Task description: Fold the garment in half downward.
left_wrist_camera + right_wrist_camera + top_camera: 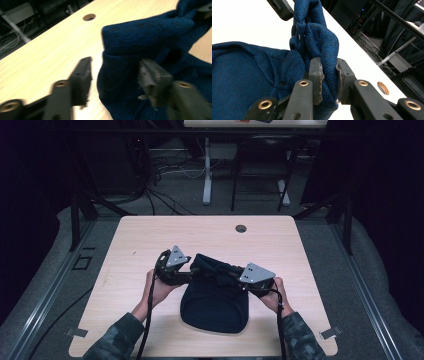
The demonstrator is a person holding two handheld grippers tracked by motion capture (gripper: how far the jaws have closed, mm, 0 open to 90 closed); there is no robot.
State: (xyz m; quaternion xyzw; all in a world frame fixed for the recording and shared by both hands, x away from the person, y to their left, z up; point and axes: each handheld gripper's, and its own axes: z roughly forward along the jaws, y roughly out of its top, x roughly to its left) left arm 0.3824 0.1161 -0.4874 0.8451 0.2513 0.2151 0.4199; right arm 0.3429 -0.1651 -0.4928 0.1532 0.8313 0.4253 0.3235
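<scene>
A dark blue knit cloth [215, 307] lies in the middle of the light wooden table [140, 240], its far edge bunched up and lifted. My right gripper [329, 75] is shut on a thick fold of that cloth [317, 37]; in the high view this gripper [231, 276] sits at the cloth's far right. My left gripper [116, 65] stands open at the cloth's far left edge [140, 37]. Its left finger [82, 77] is over bare wood and its right finger [152, 77] is against the knit. In the high view the left gripper [191, 270] touches the bunched edge.
A round cable hole [241, 228] is set in the table near its far edge, also seen as the hole [89, 17] in the left gripper view. Beyond the table are chair legs, a desk leg [207, 175] and cables on the floor. Bare wood surrounds the cloth.
</scene>
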